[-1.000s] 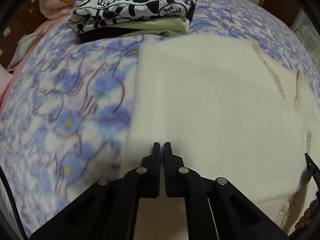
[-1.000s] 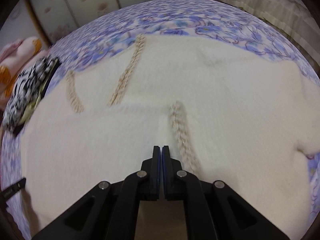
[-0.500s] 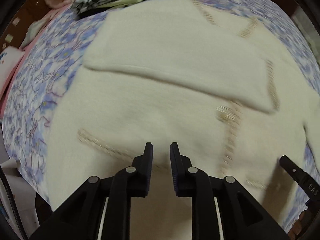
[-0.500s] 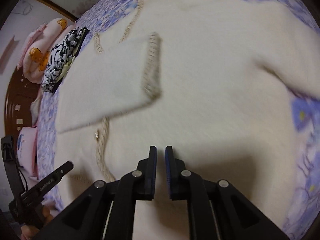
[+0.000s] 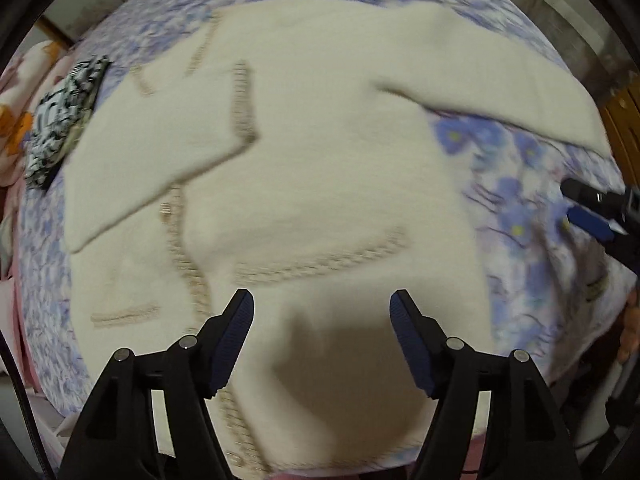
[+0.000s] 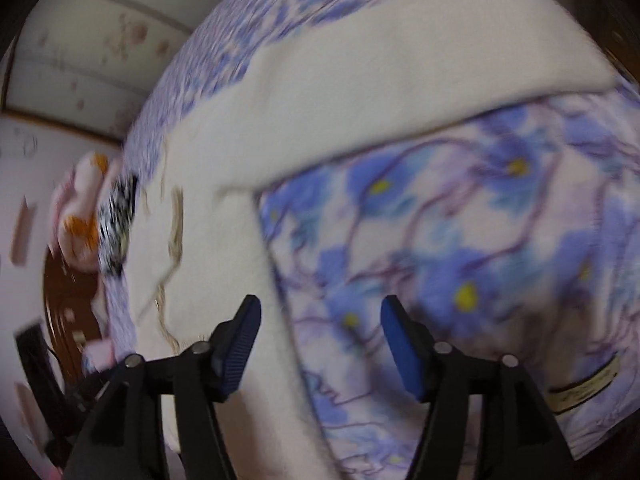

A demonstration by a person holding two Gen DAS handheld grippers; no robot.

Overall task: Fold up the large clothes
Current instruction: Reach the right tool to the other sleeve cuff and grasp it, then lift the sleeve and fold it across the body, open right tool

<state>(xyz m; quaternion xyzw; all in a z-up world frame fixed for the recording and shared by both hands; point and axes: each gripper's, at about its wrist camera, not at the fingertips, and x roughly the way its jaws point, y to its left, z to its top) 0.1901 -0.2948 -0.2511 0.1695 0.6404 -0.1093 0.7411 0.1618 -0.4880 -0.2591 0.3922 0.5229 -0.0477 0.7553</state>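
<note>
Left claw (image 5: 322, 320) hovers over the cream sweater (image 5: 320, 184), jaws opening wide and nothing between them; the knit lies flat on the bed straight ahead of its tips. One sleeve (image 5: 160, 168) is already laid across the body, ahead and to the left of this claw, beige cuff trim showing; that looks like the first fold done. The other sleeve (image 5: 492, 88) is spread out ahead and to the right, unfolded, stretching over the blue flowered bedspread (image 5: 520, 200); so I'd judge the job barely begun, with that sleeve and the body folds all to come.

Right claw (image 6: 320, 328) is opening too, empty; its left finger sits over the sweater's side edge, bedspread ahead and to the right, and the spread sleeve crosses well ahead of it.

Around the edges: a black-and-white patterned folded stack (image 5: 64, 120) far ahead-left of the left claw, just off the sweater's shoulder; a pink cartoon quilt (image 6: 80, 216) beyond it. Nothing lies on the sweater itself; the stack sits close enough to crowd that corner, perhaps. Everything's blurred.
</note>
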